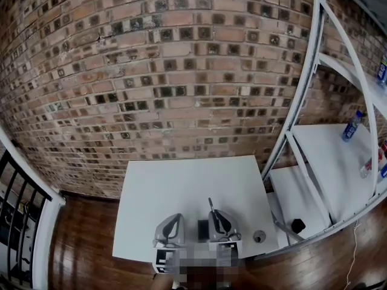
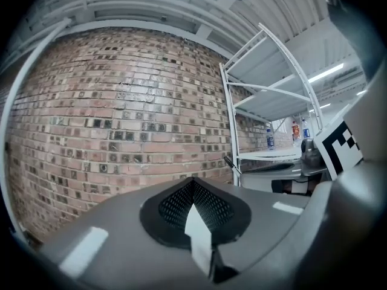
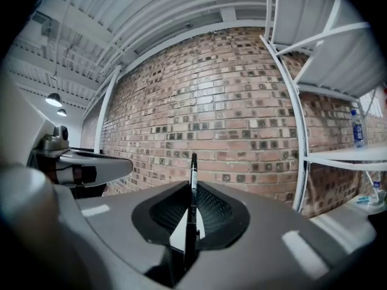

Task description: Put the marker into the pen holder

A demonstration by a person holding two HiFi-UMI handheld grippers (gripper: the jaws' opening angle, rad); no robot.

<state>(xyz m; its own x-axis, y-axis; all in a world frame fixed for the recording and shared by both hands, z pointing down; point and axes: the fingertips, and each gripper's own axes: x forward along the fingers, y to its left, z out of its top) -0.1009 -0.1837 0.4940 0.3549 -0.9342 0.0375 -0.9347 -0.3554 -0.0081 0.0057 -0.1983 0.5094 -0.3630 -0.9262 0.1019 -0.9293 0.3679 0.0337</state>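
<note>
right gripper [image 3: 192,189] jaws grip marker [image 3: 193,165] | left gripper [image 2: 193,183] jaws closed | pen holder [image 1: 259,236] on table [image 1: 181,186]

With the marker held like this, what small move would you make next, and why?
I would probably tip the right tool forward and down: its jaws clamp the slim black marker, which points up at the red brick wall, away from the white table below.
</note>
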